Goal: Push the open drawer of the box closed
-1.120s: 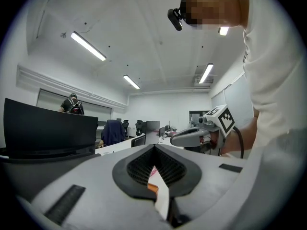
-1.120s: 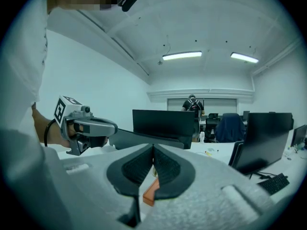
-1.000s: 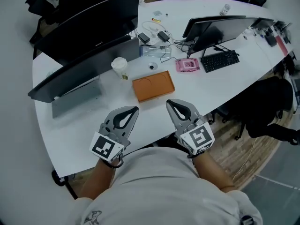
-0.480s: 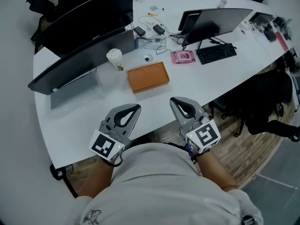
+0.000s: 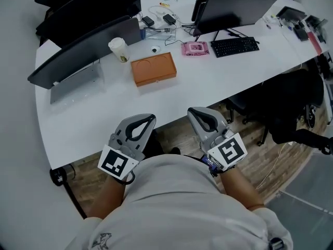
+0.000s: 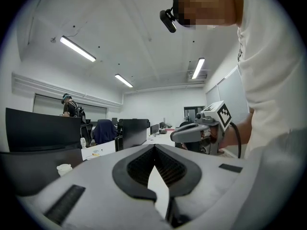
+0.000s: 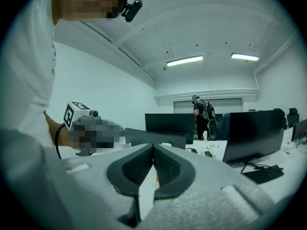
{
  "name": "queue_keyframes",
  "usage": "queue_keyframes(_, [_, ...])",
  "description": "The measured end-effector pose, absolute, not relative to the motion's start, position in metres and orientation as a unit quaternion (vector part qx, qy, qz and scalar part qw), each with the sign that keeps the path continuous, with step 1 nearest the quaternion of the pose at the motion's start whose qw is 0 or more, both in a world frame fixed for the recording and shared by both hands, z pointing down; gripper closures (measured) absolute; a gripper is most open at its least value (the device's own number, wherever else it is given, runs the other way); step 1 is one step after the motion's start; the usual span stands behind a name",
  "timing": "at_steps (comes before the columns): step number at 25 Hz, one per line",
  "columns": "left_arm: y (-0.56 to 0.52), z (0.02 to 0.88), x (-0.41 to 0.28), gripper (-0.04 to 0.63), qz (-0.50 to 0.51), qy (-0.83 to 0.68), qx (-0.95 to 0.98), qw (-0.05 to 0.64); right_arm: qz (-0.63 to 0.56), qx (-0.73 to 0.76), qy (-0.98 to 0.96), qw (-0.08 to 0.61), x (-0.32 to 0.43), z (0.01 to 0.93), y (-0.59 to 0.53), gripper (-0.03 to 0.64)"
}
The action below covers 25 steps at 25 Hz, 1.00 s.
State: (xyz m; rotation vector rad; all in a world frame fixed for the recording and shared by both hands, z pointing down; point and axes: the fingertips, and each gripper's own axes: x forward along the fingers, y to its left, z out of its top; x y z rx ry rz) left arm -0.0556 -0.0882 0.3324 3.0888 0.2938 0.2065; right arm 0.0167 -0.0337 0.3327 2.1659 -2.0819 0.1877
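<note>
The orange flat box [image 5: 153, 69] lies on the white table [image 5: 78, 124], behind a paper cup [image 5: 118, 49] and in front of the monitors. From the head view it reads as one plain rectangle, with no drawer visibly sticking out. Both grippers hang close to my body, just off the table's front edge and well short of the box. My left gripper [image 5: 147, 119] is shut with nothing in it, its tips meeting in the left gripper view [image 6: 154, 146]. The right gripper [image 5: 195, 111] is shut and empty too [image 7: 153, 146]. Each points roughly level toward the table.
Two dark monitors [image 5: 83, 51] [image 5: 234, 9] stand behind the box, with a keyboard [image 5: 235, 46], a pink packet [image 5: 195, 48] and cables near them. A black chair [image 5: 291, 113] stands at the right beside the table. Wooden floor [image 5: 260, 160] shows below the grippers.
The table and box have slid up and away in the head view. Both grippers, earlier over the table's front part, now sit back past its edge, still shut.
</note>
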Motion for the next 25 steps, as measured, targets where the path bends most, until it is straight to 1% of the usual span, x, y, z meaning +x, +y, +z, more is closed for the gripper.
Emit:
queue_keyframes(8, [-0.020,0.327,-0.087,0.597,0.064,0.084,0.994,0.004,0.072,0.704,-0.705,0.053,-0.014,0.329,0.037,0.614])
queue_keyframes(11, [-0.001,0.327,-0.097,0.597,0.073,0.086,0.994,-0.004,0.060,0.700,-0.709,0.062,-0.023,0.330,0.055,0.614])
queue_keyframes(20, [0.010,0.324,-0.130,0.597,0.076,0.113,0.991,-0.010,0.053,0.715,-0.695,0.061,-0.057,0.325,0.073,0.614])
queue_keyframes(25, [-0.003,0.316,-0.164,0.597,0.067,0.124,0.990,-0.004,0.052,0.721,-0.688,0.061,-0.098,0.322,0.065,0.614])
